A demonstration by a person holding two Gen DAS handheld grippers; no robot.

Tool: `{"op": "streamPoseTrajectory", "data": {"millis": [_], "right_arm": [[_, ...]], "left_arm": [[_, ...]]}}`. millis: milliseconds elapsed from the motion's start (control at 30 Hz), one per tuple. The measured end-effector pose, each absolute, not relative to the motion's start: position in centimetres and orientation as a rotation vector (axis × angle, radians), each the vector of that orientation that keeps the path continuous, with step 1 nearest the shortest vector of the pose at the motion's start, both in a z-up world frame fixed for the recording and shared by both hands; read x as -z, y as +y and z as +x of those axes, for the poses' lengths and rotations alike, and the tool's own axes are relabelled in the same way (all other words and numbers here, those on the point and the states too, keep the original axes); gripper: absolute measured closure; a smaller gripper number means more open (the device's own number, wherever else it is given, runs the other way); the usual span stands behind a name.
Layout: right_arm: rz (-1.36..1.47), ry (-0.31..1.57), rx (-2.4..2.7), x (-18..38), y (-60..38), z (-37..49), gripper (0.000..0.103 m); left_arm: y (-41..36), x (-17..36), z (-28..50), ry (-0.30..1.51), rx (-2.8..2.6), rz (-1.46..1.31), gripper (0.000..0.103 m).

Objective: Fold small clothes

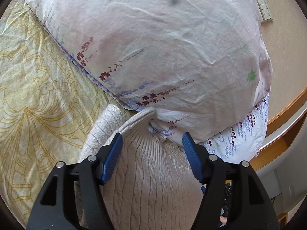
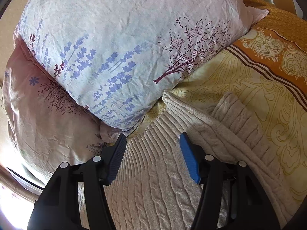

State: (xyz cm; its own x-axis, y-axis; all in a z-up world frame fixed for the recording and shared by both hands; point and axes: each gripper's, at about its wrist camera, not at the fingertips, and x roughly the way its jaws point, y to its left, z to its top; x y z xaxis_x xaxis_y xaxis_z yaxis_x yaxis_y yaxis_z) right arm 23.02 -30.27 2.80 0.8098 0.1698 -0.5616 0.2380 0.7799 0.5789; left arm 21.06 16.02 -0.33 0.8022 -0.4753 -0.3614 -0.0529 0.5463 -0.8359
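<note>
A beige cable-knit sweater (image 1: 151, 174) lies on the bed, its ribbed hem against the pillows; it also shows in the right wrist view (image 2: 163, 176). A ribbed sleeve cuff (image 1: 109, 118) lies folded at its left side, and a ribbed part (image 2: 236, 118) lies at its right side. My left gripper (image 1: 152, 143) is open, its blue-padded jaws spread just above the sweater near the hem. My right gripper (image 2: 153, 143) is open too, jaws spread over the ribbed hem. Neither holds cloth.
Two stacked floral pillows (image 1: 153, 38) sit right behind the sweater, also in the right wrist view (image 2: 115, 48). A yellow patterned bedsheet (image 1: 38, 95) spreads to the left. An orange quilt (image 2: 278, 38) lies at right. A wooden bedside shelf (image 1: 284, 118) and wall switches (image 1: 264, 7) are at right.
</note>
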Motion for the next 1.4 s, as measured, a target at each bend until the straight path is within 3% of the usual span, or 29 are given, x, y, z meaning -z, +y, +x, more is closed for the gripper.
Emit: {"op": "streamPoseTrajectory", "data": {"millis": [167, 300, 433, 600, 667, 700, 767, 933, 1233, 1367, 1400], "right_arm": [[0.563, 0.536, 0.128, -5.0, -31.7, 19.2, 0.044], [0.455, 0.573, 0.177, -6.0, -33.6, 17.0, 0.05], [0.441, 0.66, 0.179, -4.7, -35.1, 16.3, 0.057], [0.393, 0.722, 0.155, -3.0, -34.9, 15.4, 0.068], [0.371, 0.742, 0.146, -2.6, -34.5, 15.2, 0.071], [0.352, 0.744, 0.146, -2.6, -34.2, 14.9, 0.081], [0.298, 0.738, 0.153, -2.7, -33.5, 14.4, 0.088], [0.274, 0.684, 0.164, -3.9, -32.9, 12.5, 0.092], [0.298, 0.723, 0.211, -3.1, -33.3, 11.7, 0.092], [0.283, 0.646, 0.227, -4.7, -32.1, 11.0, 0.07], [0.267, 0.622, 0.214, -5.2, -31.4, 10.8, 0.07]], "left_arm": [[15.8, -1.2, 20.7, 0.668, 0.263, -0.877, 0.026], [15.3, -3.5, 20.1, 0.706, 0.189, -0.627, 0.025], [14.9, -3.9, 19.9, 0.738, 0.174, -0.487, 0.031], [14.7, -3.0, 20.1, 0.783, 0.194, -0.481, 0.05], [14.5, -3.0, 20.1, 0.786, 0.194, -0.473, 0.05], [14.4, -3.0, 20.1, 0.785, 0.194, -0.47, 0.05], [14.2, -2.8, 20.1, 0.789, 0.197, -0.466, 0.05], [13.6, -2.5, 20.4, 0.802, 0.211, -0.445, 0.05], [13.5, -2.3, 20.6, 0.816, 0.21, -0.423, 0.046], [13.5, -2.2, 20.7, 0.815, 0.203, -0.417, 0.04], [13.5, -2.2, 20.7, 0.817, 0.206, -0.418, 0.04]]}}
